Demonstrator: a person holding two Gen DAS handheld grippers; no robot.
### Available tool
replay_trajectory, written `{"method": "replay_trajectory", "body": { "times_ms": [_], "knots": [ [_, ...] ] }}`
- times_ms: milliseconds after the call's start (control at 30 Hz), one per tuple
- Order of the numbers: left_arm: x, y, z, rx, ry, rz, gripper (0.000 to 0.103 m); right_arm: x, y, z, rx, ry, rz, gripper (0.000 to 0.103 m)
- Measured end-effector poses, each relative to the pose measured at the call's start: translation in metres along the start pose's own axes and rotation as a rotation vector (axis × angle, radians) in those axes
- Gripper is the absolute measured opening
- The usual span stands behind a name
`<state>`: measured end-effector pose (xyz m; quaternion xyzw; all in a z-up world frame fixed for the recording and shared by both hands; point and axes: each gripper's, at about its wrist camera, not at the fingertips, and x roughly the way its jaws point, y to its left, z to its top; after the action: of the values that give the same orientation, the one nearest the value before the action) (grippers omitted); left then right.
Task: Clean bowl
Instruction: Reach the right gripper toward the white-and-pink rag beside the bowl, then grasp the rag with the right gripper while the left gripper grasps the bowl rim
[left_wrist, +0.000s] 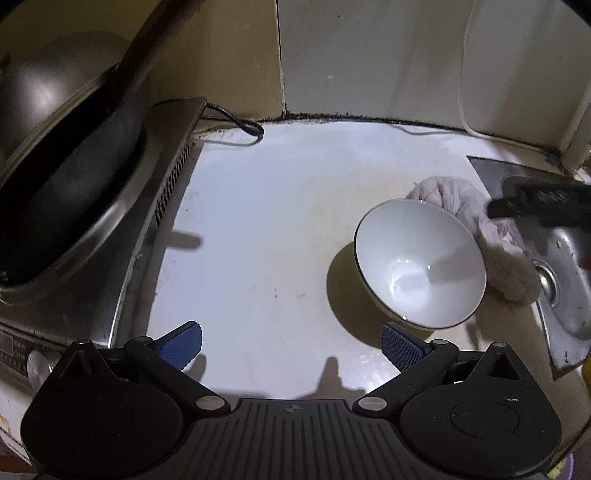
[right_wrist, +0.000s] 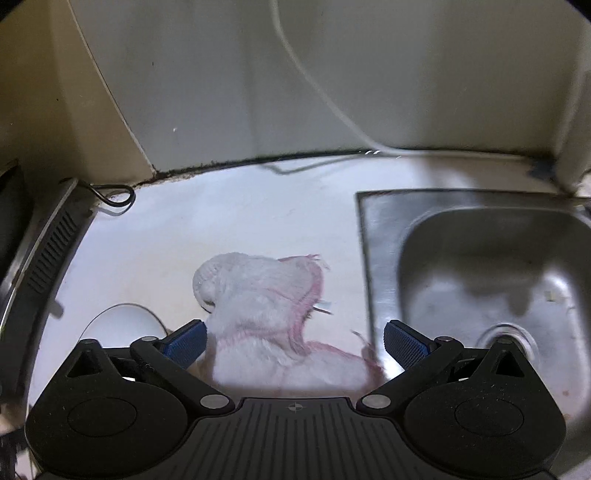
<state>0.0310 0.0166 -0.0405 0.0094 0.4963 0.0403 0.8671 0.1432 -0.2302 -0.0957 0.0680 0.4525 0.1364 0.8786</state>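
Two blue pads of the left tool (left_wrist: 291, 346) stand wide apart, grasping nothing, above the white worktop (left_wrist: 258, 221). Ahead and to its right sits the white bowl (left_wrist: 419, 264), tilted, touching a pale cloth (left_wrist: 491, 236) beyond it.

From the right wrist, the right tool (right_wrist: 294, 344) is spread wide over the cloth (right_wrist: 266, 317), not clamping it; the steel sink (right_wrist: 487, 280) lies right.

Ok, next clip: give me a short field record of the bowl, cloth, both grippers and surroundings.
bowl: white ceramic bowl, empty, tilted, on the white countertop
cloth: crumpled pinkish-white cloth, beside the bowl, near the stainless steel sink
left gripper: jaws open, empty
right gripper: jaws open, over the cloth
left side: black wok on a stove
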Motion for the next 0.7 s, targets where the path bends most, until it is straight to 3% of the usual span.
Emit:
{"method": "replay_trajectory", "body": {
  "times_ms": [133,200,300,467,533,700],
  "knots": [
    [0.002,-0.003,-0.005,-0.002,-0.008,0.027,0.103,0.018,-0.001,0.004,0.033,0.027,0.05,0.098],
    [0.005,-0.003,-0.004,-0.009,-0.029,0.027,0.103,0.023,0.001,0.004,0.039,0.044,0.103,0.073],
    [0.02,0.003,0.004,-0.08,-0.032,-0.016,0.103,0.024,-0.002,0.001,0.077,0.047,0.156,0.049],
    [0.042,0.006,0.021,-0.157,-0.029,-0.054,0.103,0.016,-0.009,-0.009,0.128,0.01,0.219,0.041],
    [0.057,0.003,0.03,-0.171,0.016,-0.04,0.103,0.008,-0.017,-0.015,0.179,-0.02,0.261,0.037],
    [0.068,-0.004,0.036,-0.166,0.035,-0.019,0.101,-0.006,-0.018,-0.019,0.207,-0.045,0.284,0.036]
  ]
}}
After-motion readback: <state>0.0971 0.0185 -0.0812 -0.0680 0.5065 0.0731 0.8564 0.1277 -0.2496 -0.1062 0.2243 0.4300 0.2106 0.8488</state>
